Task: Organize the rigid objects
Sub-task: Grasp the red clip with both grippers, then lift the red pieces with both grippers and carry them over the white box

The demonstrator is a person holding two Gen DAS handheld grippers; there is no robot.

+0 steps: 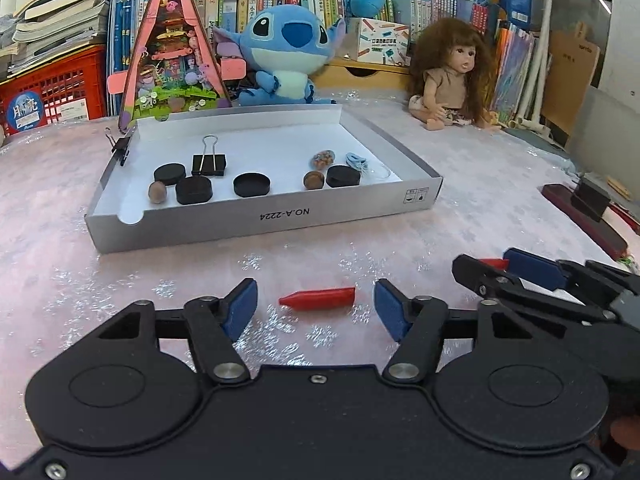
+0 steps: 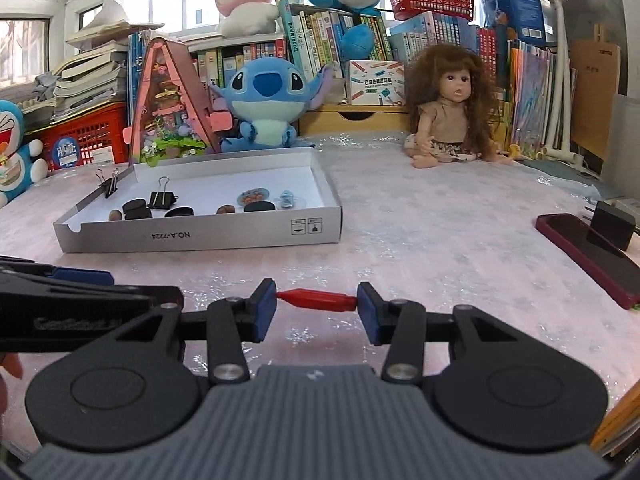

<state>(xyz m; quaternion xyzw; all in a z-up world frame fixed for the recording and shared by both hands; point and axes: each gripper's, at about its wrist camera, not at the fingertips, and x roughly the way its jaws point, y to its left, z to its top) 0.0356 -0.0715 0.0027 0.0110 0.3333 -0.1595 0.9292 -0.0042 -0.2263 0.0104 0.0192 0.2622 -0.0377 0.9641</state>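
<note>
A red crayon (image 1: 318, 298) lies on the pink tablecloth between the open blue pads of my left gripper (image 1: 315, 310), untouched. My right gripper (image 2: 317, 307) is closed end to end on a second red crayon (image 2: 318, 300), its pads touching both tips. The right gripper also shows at the right of the left wrist view (image 1: 516, 268). The grey shallow box (image 1: 264, 218) ahead holds several black caps, a black binder clip (image 1: 209, 163), two brown nuts and small trinkets. The box shows in the right wrist view too (image 2: 200, 234).
A Stitch plush (image 1: 286, 56), a triangular toy house (image 1: 172, 52) and a doll (image 1: 452, 76) stand behind the box. A dark red phone with a black adapter (image 2: 592, 254) lies at the right. Books and red crates line the back.
</note>
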